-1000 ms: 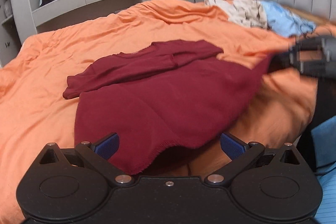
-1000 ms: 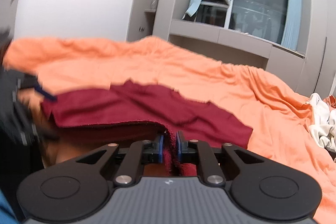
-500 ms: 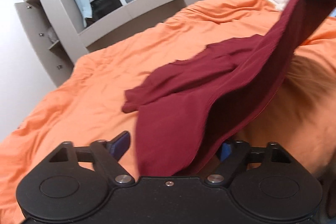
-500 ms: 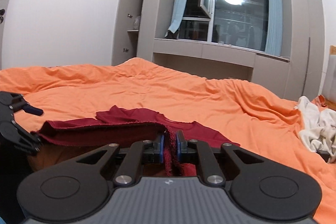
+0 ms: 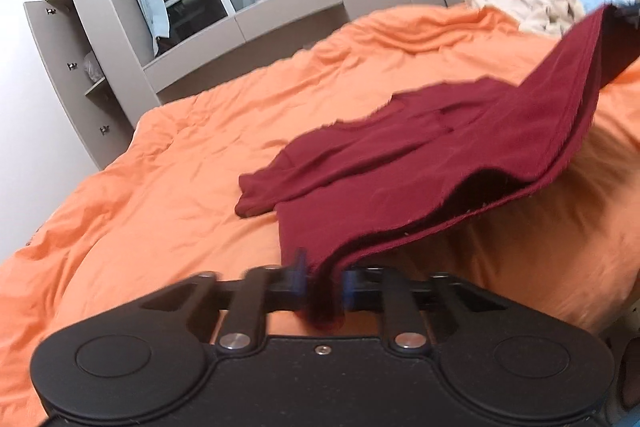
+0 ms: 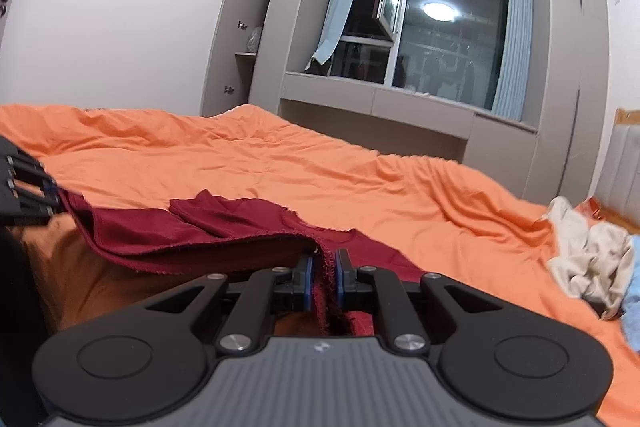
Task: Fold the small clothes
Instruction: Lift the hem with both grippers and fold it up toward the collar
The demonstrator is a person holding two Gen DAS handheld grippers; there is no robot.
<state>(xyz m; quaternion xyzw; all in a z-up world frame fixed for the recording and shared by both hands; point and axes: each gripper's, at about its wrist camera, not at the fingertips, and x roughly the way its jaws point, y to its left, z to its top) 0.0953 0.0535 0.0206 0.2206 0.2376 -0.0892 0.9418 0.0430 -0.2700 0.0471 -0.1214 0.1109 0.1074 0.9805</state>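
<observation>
The left gripper (image 5: 323, 277), spread wide a second ago, has now clenched on the hem of the maroon sweater (image 5: 420, 163) at lower centre of its view. The right gripper (image 6: 322, 269) stays pinched on the other hem corner. The hem hangs lifted between them — the rest, one sleeve folded across, lies on the orange duvet (image 5: 168, 187). Both corners secured, a fold toward the neckline looks ready to begin.

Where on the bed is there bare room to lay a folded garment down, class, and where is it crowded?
Free: the orange duvet between the maroon garment and the window-side cabinets. Crowded: the headboard corner, with the pile of clothes, and the near edge, where the left claw and right claw grip the garment.
</observation>
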